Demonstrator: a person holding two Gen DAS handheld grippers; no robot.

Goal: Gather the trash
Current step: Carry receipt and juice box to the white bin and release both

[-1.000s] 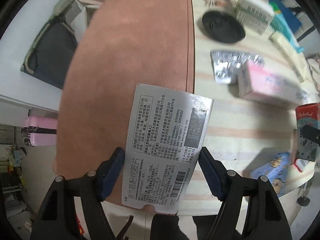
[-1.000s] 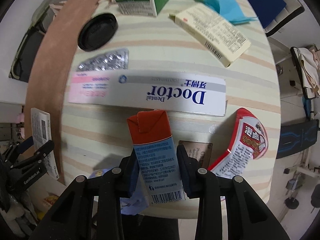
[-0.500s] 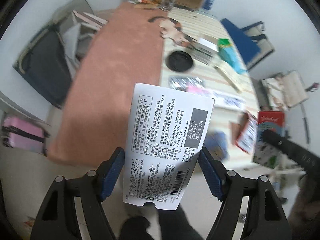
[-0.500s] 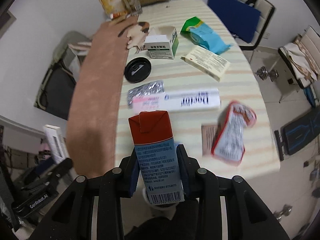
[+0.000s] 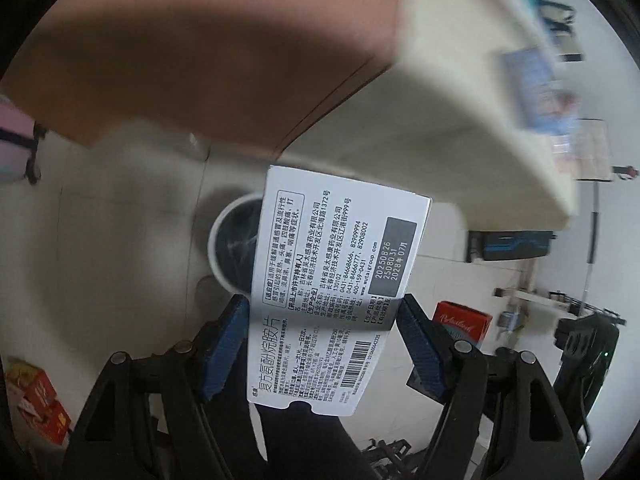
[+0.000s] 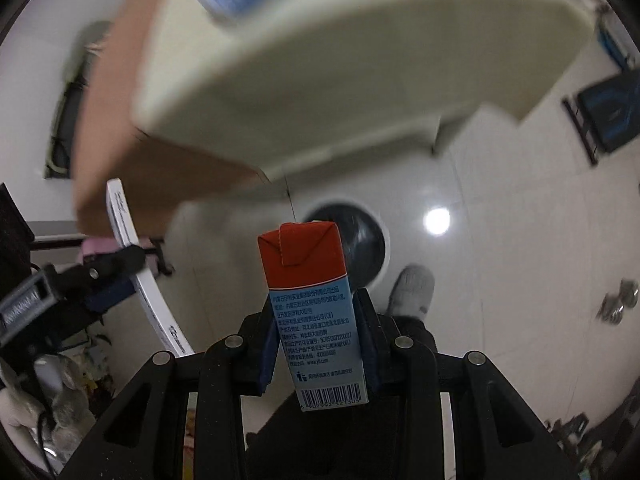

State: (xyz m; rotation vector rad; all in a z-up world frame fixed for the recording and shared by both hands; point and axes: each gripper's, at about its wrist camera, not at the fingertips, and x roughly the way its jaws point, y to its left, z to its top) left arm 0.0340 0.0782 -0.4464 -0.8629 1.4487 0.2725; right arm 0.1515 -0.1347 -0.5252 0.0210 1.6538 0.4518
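White medicine box [image 5: 336, 280] and red-topped carton [image 6: 316, 308] sit clamped between tongs.

Cream table edge [image 6: 340, 92] overhead, beyond fingers, blurred. Brown cloth [image 5: 192, 48] hangs over its left part. Pale tiled floor [image 6: 500, 208] below, with bright light reflection [image 6: 437, 221] right of fingers. Grey slipper [image 6: 412, 292] near right finger. Red cartons [image 5: 38, 400] on floor, far left of fingers.

Both grippers have swung off the table and now point down at the floor, where a round bin [image 5: 234, 248] lies beyond the fingers behind each held box.
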